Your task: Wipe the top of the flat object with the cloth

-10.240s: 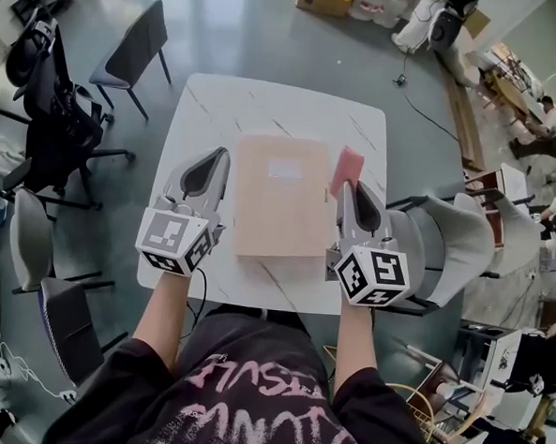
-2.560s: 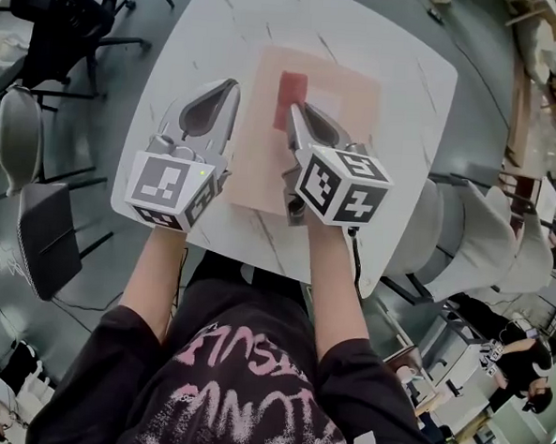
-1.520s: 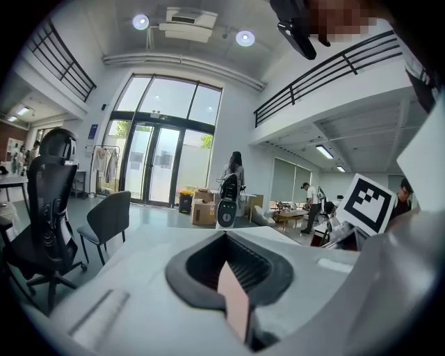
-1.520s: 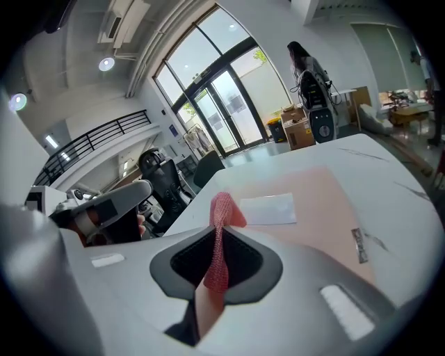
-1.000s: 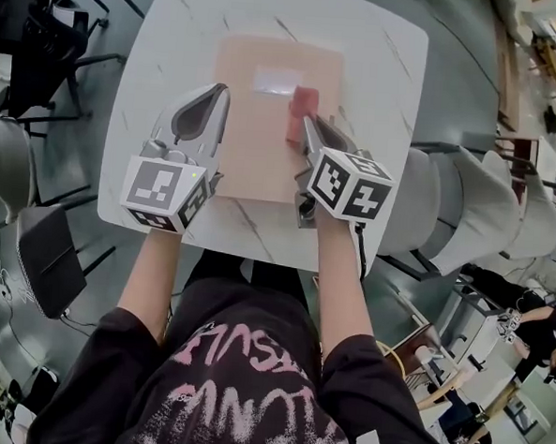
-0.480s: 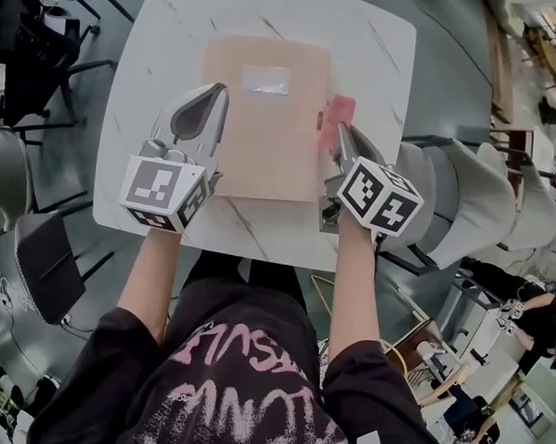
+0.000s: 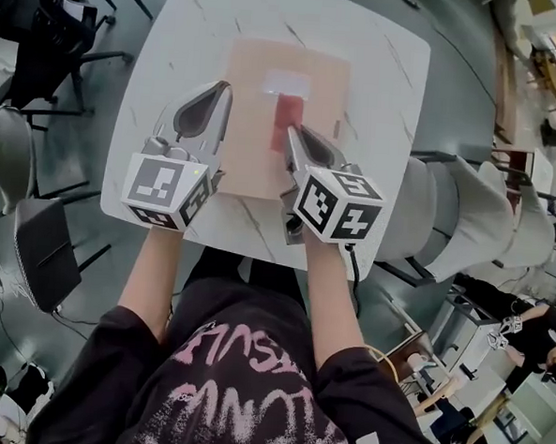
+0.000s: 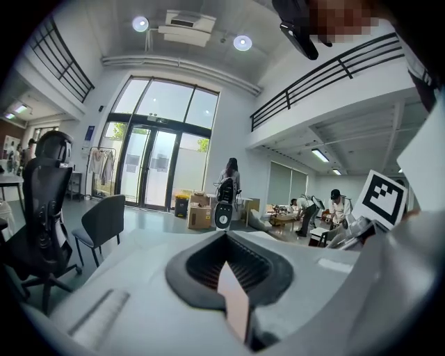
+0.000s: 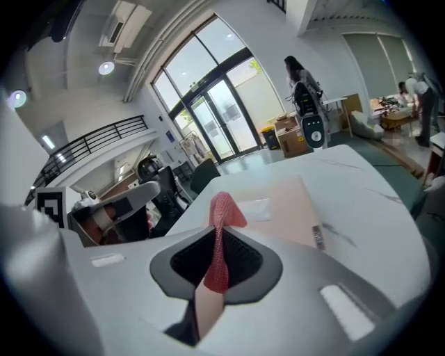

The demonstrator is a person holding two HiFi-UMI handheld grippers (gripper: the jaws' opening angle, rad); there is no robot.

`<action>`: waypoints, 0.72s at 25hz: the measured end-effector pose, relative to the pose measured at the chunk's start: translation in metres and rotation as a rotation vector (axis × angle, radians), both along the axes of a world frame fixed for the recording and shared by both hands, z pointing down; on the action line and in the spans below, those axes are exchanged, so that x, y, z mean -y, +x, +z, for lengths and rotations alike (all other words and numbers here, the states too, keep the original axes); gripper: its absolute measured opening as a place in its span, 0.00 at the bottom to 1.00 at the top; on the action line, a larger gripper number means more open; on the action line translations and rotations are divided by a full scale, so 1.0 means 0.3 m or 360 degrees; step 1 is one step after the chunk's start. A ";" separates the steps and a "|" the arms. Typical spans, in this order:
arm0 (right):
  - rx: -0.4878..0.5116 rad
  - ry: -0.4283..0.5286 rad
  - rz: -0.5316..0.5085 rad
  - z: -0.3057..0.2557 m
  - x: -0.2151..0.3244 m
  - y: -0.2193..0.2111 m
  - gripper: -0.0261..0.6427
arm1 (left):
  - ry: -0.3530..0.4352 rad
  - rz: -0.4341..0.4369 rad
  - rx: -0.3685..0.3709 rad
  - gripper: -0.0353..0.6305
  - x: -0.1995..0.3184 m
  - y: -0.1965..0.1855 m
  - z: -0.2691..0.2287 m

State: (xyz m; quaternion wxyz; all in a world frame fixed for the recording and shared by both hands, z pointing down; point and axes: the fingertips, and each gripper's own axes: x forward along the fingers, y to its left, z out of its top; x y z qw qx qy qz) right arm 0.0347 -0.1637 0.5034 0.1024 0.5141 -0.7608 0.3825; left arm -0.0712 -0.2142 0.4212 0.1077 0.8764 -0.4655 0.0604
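A white marble-look table [image 7: 380, 91] stands on a grey floor [image 7: 160, 3], with dark chairs [image 7: 37, 239] to its left and pale chairs [image 7: 447, 217] to its right. On it lies the tan flat object [image 7: 250, 140], its long axis running away from the person and a white label [image 7: 286, 84] near the far end. Both forearms [image 7: 153, 274] reach forward side by side. The left gripper [image 7: 220, 93] lies along the object's left edge, jaws together with nothing between them — the right gripper [image 7: 293, 133] pinches the red cloth [image 7: 287, 112] over the object's middle, just below the label.
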 end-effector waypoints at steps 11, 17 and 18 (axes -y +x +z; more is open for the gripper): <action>0.0076 -0.0081 -0.0335 0.046 -0.081 -0.352 0.11 | 0.0003 -0.0095 0.0007 0.05 -0.023 -0.150 0.017; 0.0058 -0.0114 -0.0290 0.071 -0.083 -0.315 0.11 | -0.0002 -0.0078 0.0004 0.05 -0.022 -0.140 0.022; 0.0056 -0.0117 -0.0276 0.073 -0.083 -0.300 0.11 | -0.0003 -0.0066 0.0003 0.05 -0.022 -0.127 0.023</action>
